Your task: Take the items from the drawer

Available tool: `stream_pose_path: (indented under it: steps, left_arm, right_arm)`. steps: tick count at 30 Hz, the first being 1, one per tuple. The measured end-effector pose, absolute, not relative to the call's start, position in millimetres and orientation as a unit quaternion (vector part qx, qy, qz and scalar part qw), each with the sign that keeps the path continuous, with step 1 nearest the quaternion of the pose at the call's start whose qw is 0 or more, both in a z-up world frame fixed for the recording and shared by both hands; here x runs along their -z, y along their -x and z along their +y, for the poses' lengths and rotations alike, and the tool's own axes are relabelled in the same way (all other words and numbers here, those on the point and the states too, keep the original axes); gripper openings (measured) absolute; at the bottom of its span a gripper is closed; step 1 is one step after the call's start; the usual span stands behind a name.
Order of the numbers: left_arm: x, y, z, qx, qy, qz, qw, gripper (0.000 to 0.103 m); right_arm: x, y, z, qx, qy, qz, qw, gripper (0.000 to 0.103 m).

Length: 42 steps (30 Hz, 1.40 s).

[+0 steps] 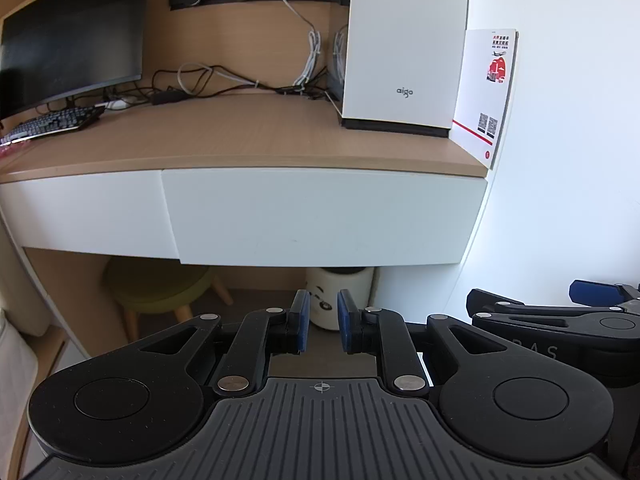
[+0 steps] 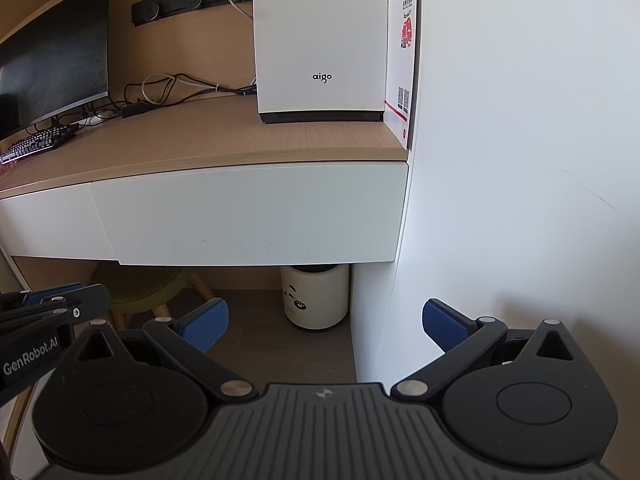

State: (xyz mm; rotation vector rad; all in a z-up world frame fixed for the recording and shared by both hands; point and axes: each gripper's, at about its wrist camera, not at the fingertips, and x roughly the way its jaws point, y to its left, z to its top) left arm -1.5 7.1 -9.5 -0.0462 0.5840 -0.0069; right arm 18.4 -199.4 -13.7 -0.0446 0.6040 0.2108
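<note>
The drawer sits closed under the worktop, ahead of and above both grippers. The right gripper gapes wide and empty, squarer to it; the left gripper is nearly closed, holding nothing.

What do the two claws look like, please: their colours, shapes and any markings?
Both are black, with round pivot discs, flat link bars with silver rivets, and a grey ribbed base bearing a small crosshair mark. The left claw and the right claw have blue textured pads. White "GenRobot.AI" lettering marks the left one's side. No cables or sleeves show.
</note>
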Motion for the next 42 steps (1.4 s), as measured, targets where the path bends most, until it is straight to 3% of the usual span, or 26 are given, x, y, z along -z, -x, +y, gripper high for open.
stream_pose_path:
  steps: [42]
  left_arm:
    - [2.5,-9.5,19.3,0.007,0.024,0.304,0.952,0.019]
  right_arm:
    - [18.2,-17.2,-201.2,-0.102,0.011,0.305,0.947,0.103]
